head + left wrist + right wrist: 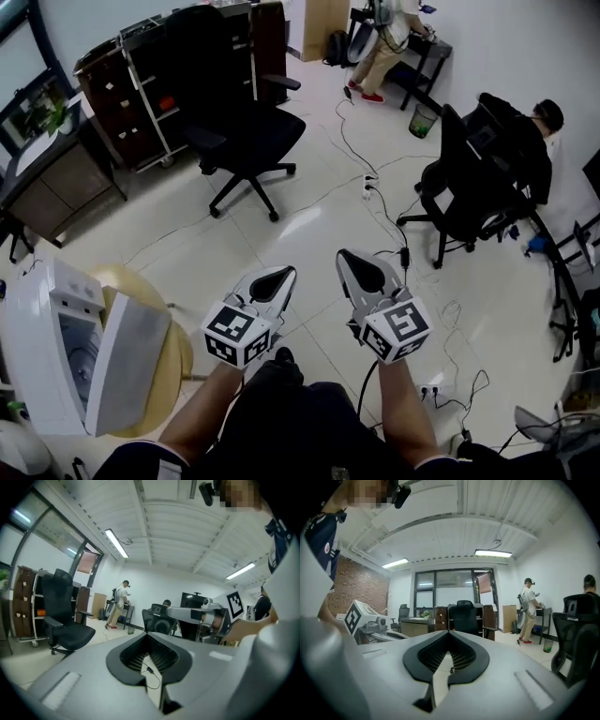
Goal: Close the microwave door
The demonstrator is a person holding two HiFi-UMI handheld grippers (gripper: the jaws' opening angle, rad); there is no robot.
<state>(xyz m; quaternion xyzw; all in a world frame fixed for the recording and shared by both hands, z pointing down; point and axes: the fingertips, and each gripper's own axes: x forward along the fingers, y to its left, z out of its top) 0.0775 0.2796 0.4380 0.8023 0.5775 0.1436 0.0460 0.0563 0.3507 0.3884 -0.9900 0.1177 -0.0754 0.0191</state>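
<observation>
Holding both grippers out level over floor, right of microwave [52, 342], well apart from it. Your left gripper [270, 284] nearer microwave, jaws closed together, empty. Your right gripper [362, 273] farther right, jaws likewise closed, empty. Microwave door [127, 361] stands open; microwave sits on round bench [176, 356].

1. You're in an open office: pale tiled floor [309, 225], white walls.
2. Black swivel chairs [246, 141] stand about. One person [516, 141] sits at a desk on your right, another [384, 52] is at a desk at the back.
3. Dark drawer cabinets [122, 89] line the wall. Cables [375, 202] and a power strip [368, 186] trail over the floor.
4. Overhead are strip lights [117, 543]. There's also a glazed partition [445, 590] and a brick wall [356, 595].
</observation>
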